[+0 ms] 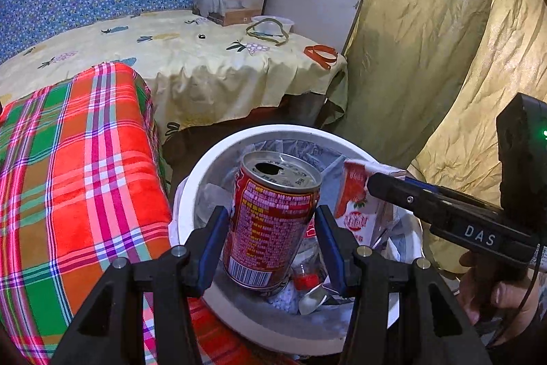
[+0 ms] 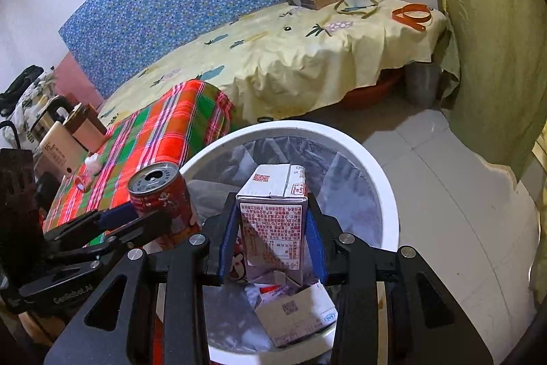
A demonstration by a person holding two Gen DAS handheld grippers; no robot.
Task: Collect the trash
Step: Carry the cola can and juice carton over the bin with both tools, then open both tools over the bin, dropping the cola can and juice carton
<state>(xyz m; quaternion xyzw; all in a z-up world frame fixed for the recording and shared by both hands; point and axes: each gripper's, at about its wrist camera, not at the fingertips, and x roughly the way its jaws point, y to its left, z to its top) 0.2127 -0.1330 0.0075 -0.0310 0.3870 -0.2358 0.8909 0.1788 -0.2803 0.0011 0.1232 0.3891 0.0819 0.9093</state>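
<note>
Left wrist view: left gripper [image 1: 271,240] over white bin [image 1: 191,180], red can [image 1: 271,218] between blue pads; left pad touches can, right pad stands just off it, so grip uncertain. Right gripper [image 1: 376,185] at milk carton [image 1: 355,204].

Right wrist view: right gripper [image 2: 271,245] pinches milk carton [image 2: 271,221] upright above bin [image 2: 386,194]; can [image 2: 160,197] left, plaid cloth [image 2: 164,125] beyond.

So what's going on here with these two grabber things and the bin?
A person is clearing rubbish using a hand-held gripper in each hand. The left gripper has a red drink can between its jaws, and the right gripper has a small drink carton. Both are held over the white bin, which already has rubbish in it. Neither item has dropped in yet.
</note>
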